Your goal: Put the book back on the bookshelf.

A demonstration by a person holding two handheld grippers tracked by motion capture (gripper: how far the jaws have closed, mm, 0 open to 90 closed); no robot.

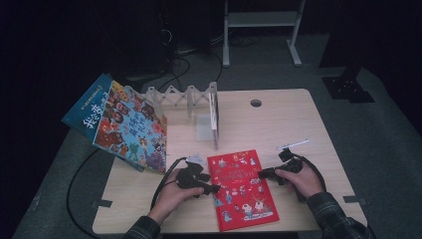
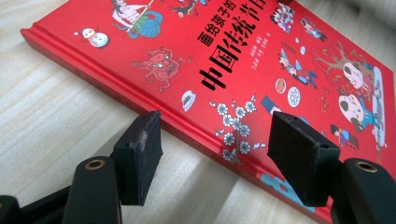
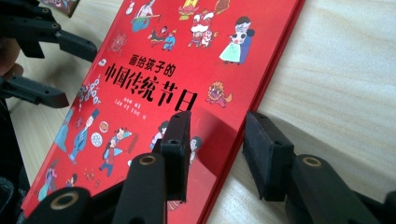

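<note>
So the red book is lying flat on the table near the front edge, with a gripper at each side. The left gripper has its jaws spread around the spine edge. The right gripper is spread across the opposite edge, neither one pinching.

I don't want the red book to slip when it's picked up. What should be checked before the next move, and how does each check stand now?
1. Red book lies flat on the table: ok.
2. Left gripper at the book's left edge, jaws open astride it: ok.
3. Right gripper at the right edge, jaws open astride it: ok.
4. Pads pressing on the cover: not ok.
5. Rack apart from the book: ok.
</note>
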